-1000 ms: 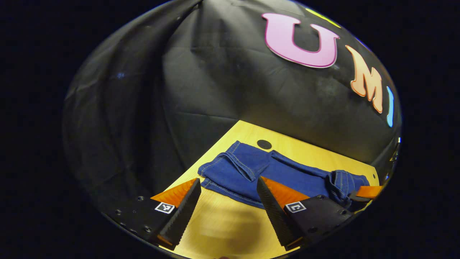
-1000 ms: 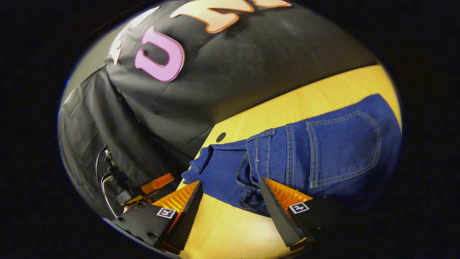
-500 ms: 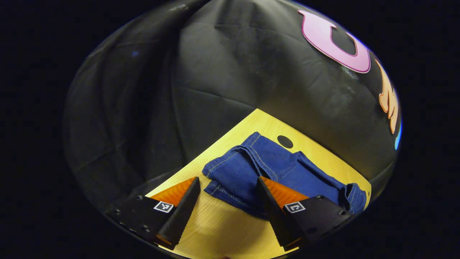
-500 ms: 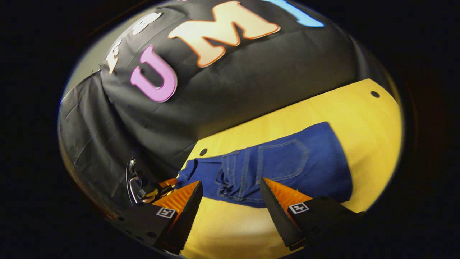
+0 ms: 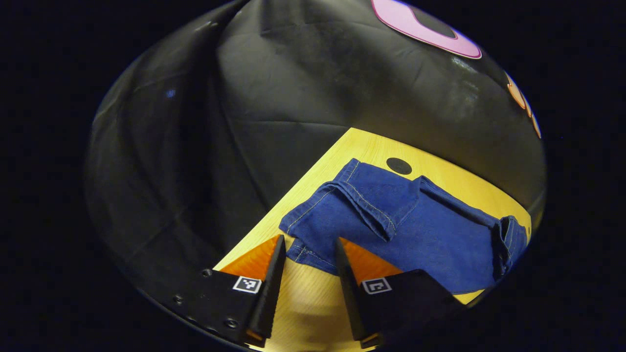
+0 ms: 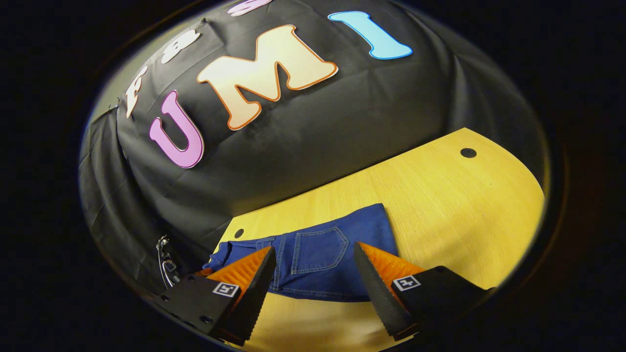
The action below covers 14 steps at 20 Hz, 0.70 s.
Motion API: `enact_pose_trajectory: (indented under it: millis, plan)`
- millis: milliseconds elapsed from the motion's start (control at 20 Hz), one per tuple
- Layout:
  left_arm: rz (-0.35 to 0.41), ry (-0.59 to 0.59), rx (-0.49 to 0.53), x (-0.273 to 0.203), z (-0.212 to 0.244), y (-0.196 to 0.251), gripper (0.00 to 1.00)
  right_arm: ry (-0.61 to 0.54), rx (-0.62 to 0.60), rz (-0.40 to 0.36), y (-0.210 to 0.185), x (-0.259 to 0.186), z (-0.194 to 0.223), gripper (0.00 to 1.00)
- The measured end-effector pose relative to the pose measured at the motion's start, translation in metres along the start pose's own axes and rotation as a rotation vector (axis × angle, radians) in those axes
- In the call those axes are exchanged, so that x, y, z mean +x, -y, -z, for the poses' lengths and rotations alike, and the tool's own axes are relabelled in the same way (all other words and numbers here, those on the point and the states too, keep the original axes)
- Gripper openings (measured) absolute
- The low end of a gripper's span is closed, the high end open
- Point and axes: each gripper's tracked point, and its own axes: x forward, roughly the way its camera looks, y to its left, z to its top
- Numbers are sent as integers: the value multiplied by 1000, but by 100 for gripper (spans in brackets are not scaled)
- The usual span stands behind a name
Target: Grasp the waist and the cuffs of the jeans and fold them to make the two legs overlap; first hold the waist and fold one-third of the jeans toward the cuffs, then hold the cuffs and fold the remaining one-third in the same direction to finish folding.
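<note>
The blue jeans (image 5: 415, 225) lie folded into a thick bundle on the yellow wooden table (image 5: 313, 303). Stitched cuff ends face me in the left gripper view, with one flap doubled over on top. My left gripper (image 5: 308, 242) hovers just in front of the near cuff corner, open with a narrow gap and nothing pressed between its fingers. In the right gripper view the jeans (image 6: 318, 254) show a back pocket on top. My right gripper (image 6: 313, 250) stands open and well back from them, and the bundle appears in the gap beyond its tips.
Black cloth walls close off the table at the back and left. Round dark holes mark the table near the jeans (image 5: 398, 165) and at the far right corner (image 6: 468, 152). Bare wood (image 6: 464, 210) stretches to the right of the bundle. A cable loop (image 6: 166, 264) hangs at the left.
My right gripper has drawn back from the jeans, which now look smaller and farther. My left gripper has closed in on the cuff corner and its fingers have narrowed.
</note>
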Motion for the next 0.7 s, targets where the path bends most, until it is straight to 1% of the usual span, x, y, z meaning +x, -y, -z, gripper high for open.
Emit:
enact_pose_trajectory:
  millis: [50, 100, 150, 200, 250, 350, 400, 450, 500, 550, 600, 650, 700]
  plan:
    - [0, 1, -1, -3, -2, 1, 55, 1, 3, 3, 1, -1, -1, 98]
    - [13, 0, -8, -1, -1, 4, 53, 0, 6, 7, 2, 0, -1, 98]
    - [16, 4, -21, -2, -1, 5, 44, 2, 9, 9, 2, 1, -1, 98]
    - [24, 2, -23, -1, 0, 12, 38, 3, 11, 9, 2, 0, -2, 98]
    - [18, 9, -30, -2, 0, 16, 27, 6, 9, 11, 2, -1, -2, 98]
    - [19, 12, -33, 0, -1, 16, 13, 6, 0, 19, 4, -2, -1, 98]
    - [24, 20, -45, 0, -3, 15, 11, 2, -3, 19, 4, -5, 0, 98]
    - [29, 26, -72, -1, -4, 15, 6, 3, -7, 21, 4, -6, 0, 98]
    - [30, 36, -117, -2, -4, 15, 5, 7, -11, 23, 5, -7, -1, 98]
    - [31, 45, -152, -2, -6, 17, 0, 10, -12, 26, 6, -10, -2, 98]
    - [32, 56, -175, -1, -5, 18, 0, 11, -13, 30, 8, -13, -3, 98]
    - [35, 63, -190, -2, -7, 20, 0, 14, -14, 32, 10, -16, -5, 94]
    - [46, 75, -199, -5, -11, 22, 0, 21, -16, 40, 14, -21, -8, 98]
